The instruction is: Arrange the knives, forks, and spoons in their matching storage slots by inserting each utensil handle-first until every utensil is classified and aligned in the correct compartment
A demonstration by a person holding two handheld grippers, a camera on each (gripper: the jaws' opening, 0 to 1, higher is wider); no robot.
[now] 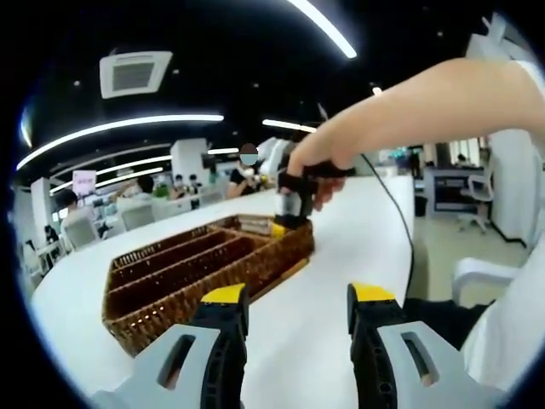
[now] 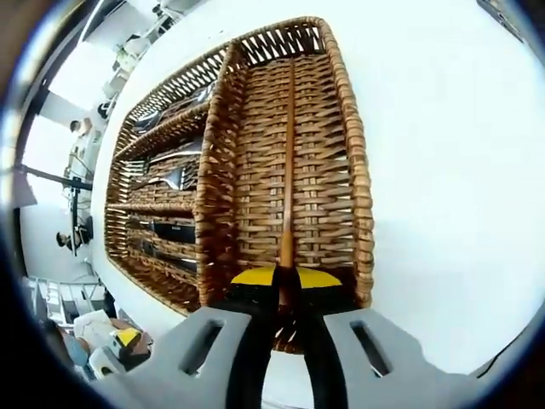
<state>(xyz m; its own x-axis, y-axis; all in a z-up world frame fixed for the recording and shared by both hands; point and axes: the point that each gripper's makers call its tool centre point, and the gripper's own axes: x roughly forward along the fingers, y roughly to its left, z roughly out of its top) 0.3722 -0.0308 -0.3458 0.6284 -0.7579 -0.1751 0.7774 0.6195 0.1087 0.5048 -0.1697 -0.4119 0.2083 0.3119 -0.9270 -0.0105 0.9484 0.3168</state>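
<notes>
Hovering over the white tabletop (image 1: 358, 230), the left gripper (image 1: 298, 317) has its yellow-tipped jaws spread wide with nothing between them. Ahead of it and slightly to its left sits the wicker basket (image 1: 153, 285), brown, woven, split by long dividers into narrow slots. At the basket's far end a person's hand (image 1: 319, 162) holds the right gripper (image 1: 289, 213) down at the rim.

Right gripper view: right gripper (image 2: 285, 294) jaws nearly together, tips meeting on the wooden divider (image 2: 288, 153) that runs straight ahead down the basket's (image 2: 358, 204) big compartment; whether they actually pinch the strip, cannot tell. Both halves of that compartment, either side of the divider, show bare weave. To the gripper's left, smaller cross slots hold metal utensils (image 2: 170, 179), silvery, lying flat; a spoon bowl is visible in one, dark handles in the nearest slots. Exact types otherwise too small to sort. No readable writing anywhere.
</notes>
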